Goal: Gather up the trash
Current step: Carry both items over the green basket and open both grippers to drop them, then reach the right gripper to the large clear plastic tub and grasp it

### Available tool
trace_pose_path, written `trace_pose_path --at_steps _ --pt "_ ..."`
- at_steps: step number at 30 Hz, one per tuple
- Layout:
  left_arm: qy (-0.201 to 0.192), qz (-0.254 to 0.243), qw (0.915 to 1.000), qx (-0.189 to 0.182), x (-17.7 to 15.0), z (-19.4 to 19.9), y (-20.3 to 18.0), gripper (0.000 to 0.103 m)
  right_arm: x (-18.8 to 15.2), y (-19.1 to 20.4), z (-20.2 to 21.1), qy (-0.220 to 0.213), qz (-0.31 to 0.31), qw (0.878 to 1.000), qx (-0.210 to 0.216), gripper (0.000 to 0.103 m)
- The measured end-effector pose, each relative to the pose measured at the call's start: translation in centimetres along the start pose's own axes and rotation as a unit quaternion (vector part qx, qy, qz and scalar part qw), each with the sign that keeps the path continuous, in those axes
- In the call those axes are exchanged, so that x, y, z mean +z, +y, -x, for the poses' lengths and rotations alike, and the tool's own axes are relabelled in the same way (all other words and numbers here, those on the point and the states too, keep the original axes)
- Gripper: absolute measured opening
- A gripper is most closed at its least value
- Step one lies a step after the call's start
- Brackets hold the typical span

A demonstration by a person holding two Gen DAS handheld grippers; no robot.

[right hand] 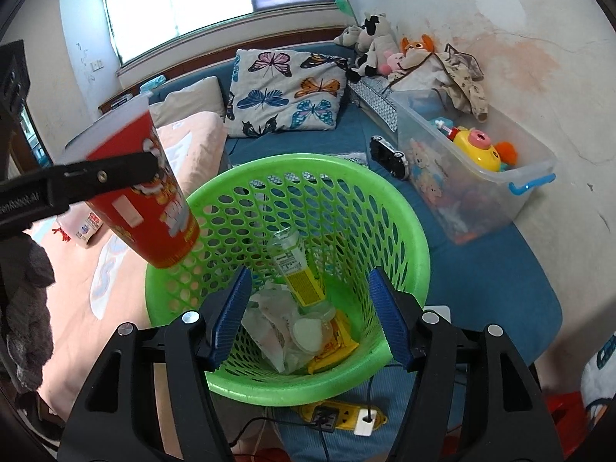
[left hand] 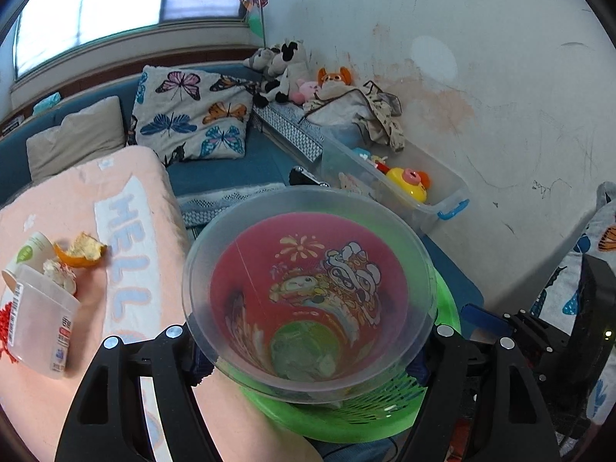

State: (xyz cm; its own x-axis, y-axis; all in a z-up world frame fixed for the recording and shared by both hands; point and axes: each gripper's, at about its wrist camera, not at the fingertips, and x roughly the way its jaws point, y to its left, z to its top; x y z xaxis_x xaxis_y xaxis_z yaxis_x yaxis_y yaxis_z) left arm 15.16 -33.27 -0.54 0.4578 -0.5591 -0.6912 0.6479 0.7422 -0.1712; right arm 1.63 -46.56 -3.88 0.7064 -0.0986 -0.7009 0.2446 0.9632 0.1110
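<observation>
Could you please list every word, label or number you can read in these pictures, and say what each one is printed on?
"HELL": large pale blue letters on the pink blanket; anything further is hidden.
Red cup held in the left claw: cartoon print and a white sticker, lettering blurred.
Clear tub on the blanket: barcode label, too small to read.
Yellow bottle in the green basket: label too small to read.

Your red printed cup with the clear plastic lid (right hand: 154, 192) sits tilted at left of the right-wrist frame, its base over the rim of the green perforated plastic basket (right hand: 404, 231). Low in the basket's centre you see a yellow-labelled clear bottle (right hand: 296, 265) and crumpled wrappers (right hand: 277, 327). In the left-wrist frame, orange peel (left hand: 82, 254) lies at mid-left.
</observation>
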Motion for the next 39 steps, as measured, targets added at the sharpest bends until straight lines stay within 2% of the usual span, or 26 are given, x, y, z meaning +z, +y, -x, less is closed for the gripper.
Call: trace_pose_path --at_steps 1,9,17,28,39 --pt "0.002 0.000 1.0000 -0.004 -0.1 0.0 0.0 0.080 0.0 0.0 0.0 0.001 0.000 1.000 0.000 0.064" --pt "0.006 -0.008 0.9999 -0.010 -0.8 0.6 -0.1 0.086 0.1 0.5 0.2 -0.002 0.004 1.000 0.002 0.064" --pt "-0.008 -0.012 0.9996 0.024 -1.2 3.1 1.9 0.087 0.5 1.9 0.5 -0.007 0.013 1.000 0.010 0.064" --pt "-0.030 0.035 0.9935 0.104 -2.0 8.1 10.3 0.086 2.1 6.7 0.4 -0.009 0.037 0.998 0.049 0.064" --pt "-0.048 0.101 0.9773 0.180 -4.1 13.8 20.0 0.086 3.6 14.8 -0.4 -0.001 0.078 0.992 0.100 0.064"
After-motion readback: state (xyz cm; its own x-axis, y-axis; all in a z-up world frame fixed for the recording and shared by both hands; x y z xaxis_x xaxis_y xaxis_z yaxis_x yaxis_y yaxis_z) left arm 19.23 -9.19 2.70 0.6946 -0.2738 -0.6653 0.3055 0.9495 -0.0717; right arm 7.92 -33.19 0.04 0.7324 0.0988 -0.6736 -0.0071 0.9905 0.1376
